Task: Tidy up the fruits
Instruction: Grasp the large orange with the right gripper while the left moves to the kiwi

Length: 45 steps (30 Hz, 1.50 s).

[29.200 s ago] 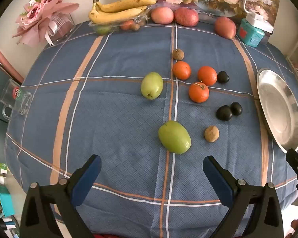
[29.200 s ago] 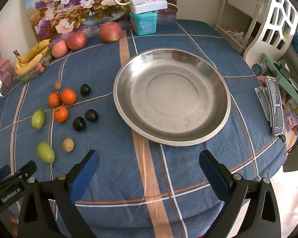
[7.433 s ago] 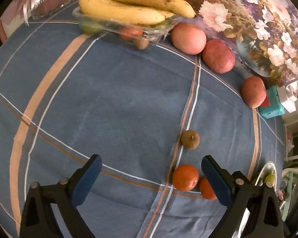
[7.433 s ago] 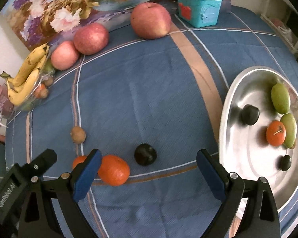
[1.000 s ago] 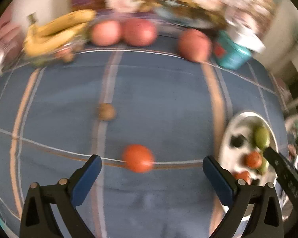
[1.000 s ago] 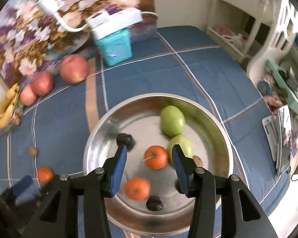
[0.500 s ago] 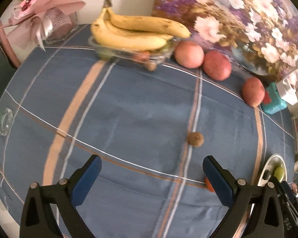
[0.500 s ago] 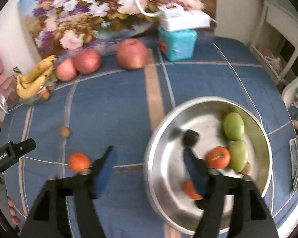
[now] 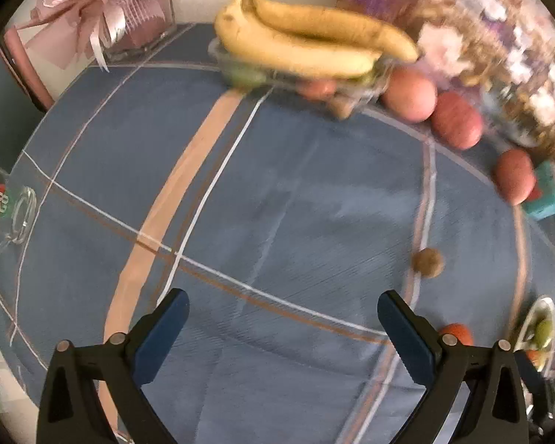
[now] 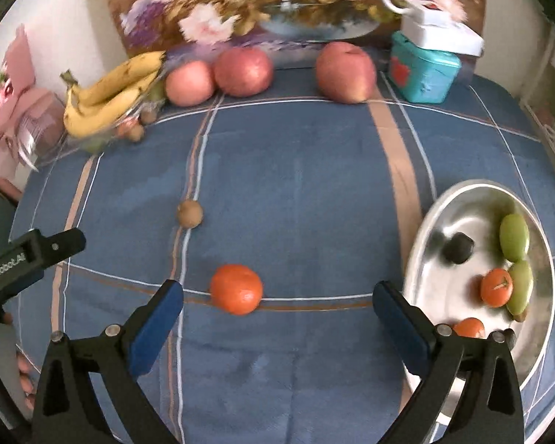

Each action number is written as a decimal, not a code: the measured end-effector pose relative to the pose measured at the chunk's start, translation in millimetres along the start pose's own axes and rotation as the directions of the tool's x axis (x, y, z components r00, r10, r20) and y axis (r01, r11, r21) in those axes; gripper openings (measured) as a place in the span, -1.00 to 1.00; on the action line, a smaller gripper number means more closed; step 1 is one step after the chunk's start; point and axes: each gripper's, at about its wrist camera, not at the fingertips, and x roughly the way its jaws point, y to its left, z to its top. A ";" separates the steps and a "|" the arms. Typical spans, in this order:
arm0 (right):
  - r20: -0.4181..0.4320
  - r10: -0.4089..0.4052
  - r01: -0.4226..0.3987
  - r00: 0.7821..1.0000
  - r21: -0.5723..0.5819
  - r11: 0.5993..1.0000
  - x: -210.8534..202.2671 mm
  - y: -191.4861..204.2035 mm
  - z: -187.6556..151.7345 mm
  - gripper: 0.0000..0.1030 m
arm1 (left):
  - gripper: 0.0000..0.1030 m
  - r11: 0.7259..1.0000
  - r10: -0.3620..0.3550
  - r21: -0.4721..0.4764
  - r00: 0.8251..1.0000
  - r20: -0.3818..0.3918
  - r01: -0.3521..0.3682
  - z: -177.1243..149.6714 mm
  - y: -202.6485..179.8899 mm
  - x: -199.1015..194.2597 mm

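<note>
Counting what lies loose on the blue checked tabletop [image 10: 296,185], I find one orange mandarin [image 10: 236,288] and one small brown fruit [image 10: 189,213] out on the cloth, the mandarin nearer me and the brown one farther back and a little left. My right tongs [image 10: 277,307] hang spread wide with nothing between the blue pads, and the mandarin sits just ahead of the gap, closer to the left pad. At the right edge of the tabletop stands the steel plate [image 10: 425,229], holding two green fruits [image 10: 514,237], two orange mandarins [image 10: 496,288] and one dark round fruit [image 10: 458,247]; another dark piece at its near rim is mostly hidden behind my right finger. Along the far edge I count three red apples [image 10: 346,72], two together and one apart beside a teal box [image 10: 423,70], and at the far left corner a bunch of bananas [image 10: 111,92] rests on a clear tray. My left tongs [image 9: 283,318] are likewise open and empty, held level above bare cloth near the left side of the tabletop, pointing toward the bananas; in that view the brown fruit and the loose mandarin lie off to the right of them. A glass mug [image 9: 3,207] stands at the left edge.
</note>
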 end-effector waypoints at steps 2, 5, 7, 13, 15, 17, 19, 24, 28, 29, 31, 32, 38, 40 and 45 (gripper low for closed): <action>-0.013 0.009 -0.009 1.000 -0.024 1.000 4.6 11.0 -1.2 0.98 | 1.00 1.000 0.027 0.006 0.999 -0.023 -0.027 -1.5 1.2 12.5; -0.040 -0.007 0.005 0.999 -0.067 0.998 16.9 25.4 -6.2 0.98 | 1.00 1.000 0.022 -0.009 0.998 -0.060 -0.023 -4.5 4.8 26.0; -0.064 -0.023 0.017 0.998 -0.082 0.996 27.6 31.0 -9.5 0.98 | 1.00 1.000 0.017 -0.019 0.997 -0.074 -0.018 -5.2 6.7 31.9; -0.108 -0.081 0.069 0.991 -0.112 0.991 55.4 37.0 -14.5 0.98 | 1.00 1.000 0.024 -0.013 0.996 -0.083 -0.025 -4.8 6.5 40.5; -0.121 -0.086 0.072 0.989 -0.111 0.991 63.2 36.7 -15.8 0.98 | 1.00 1.000 0.022 -0.013 0.996 -0.083 -0.023 -3.9 6.7 41.7; -0.148 -0.092 0.076 0.985 -0.111 0.991 72.1 35.9 -17.6 0.99 | 1.00 1.000 0.021 -0.009 0.996 -0.084 -0.022 -2.8 5.7 43.3; -0.146 -0.093 0.077 0.985 -0.111 0.991 74.6 35.1 -18.5 1.00 | 1.00 1.000 0.019 -0.007 0.996 -0.089 -0.020 -3.1 4.7 45.5; -0.153 -0.096 0.079 0.984 -0.109 0.991 77.1 35.3 -17.8 1.00 | 1.00 1.000 0.007 -0.010 0.996 -0.094 -0.008 -0.1 7.3 48.2; -0.138 -0.105 0.094 0.985 -0.084 0.992 80.1 35.2 -17.1 1.00 | 1.00 1.000 0.006 -0.009 0.996 -0.089 -0.007 0.8 7.2 49.0; -0.138 -0.103 0.093 0.985 -0.079 0.993 80.4 34.6 -16.9 1.00 | 1.00 1.000 0.006 -0.009 0.996 -0.088 -0.007 1.0 7.5 48.8; -0.131 -0.104 0.094 0.986 -0.080 0.992 81.6 35.5 -17.6 1.00 | 1.00 1.000 0.004 -0.008 0.996 -0.087 -0.005 1.4 7.0 48.5; -0.123 -0.104 0.094 0.987 -0.081 0.992 81.0 35.4 -18.5 1.00 | 1.00 1.000 0.004 -0.008 0.996 -0.087 -0.005 0.2 5.8 48.1; -0.094 -0.105 0.097 0.990 -0.085 0.992 80.4 34.3 -27.9 1.00 | 1.00 1.000 0.002 0.008 0.996 -0.084 -0.001 3.0 1.4 46.7; -0.116 -0.101 0.090 0.988 -0.094 0.991 80.5 33.4 -26.4 1.00 | 1.00 1.000 0.003 0.012 0.997 -0.082 -0.002 3.5 -1.5 45.3; -0.075 -0.148 0.137 0.986 -0.143 0.980 71.7 42.8 -27.8 0.92 | 1.00 1.000 -0.014 0.016 0.997 -0.079 0.015 2.6 -8.0 43.1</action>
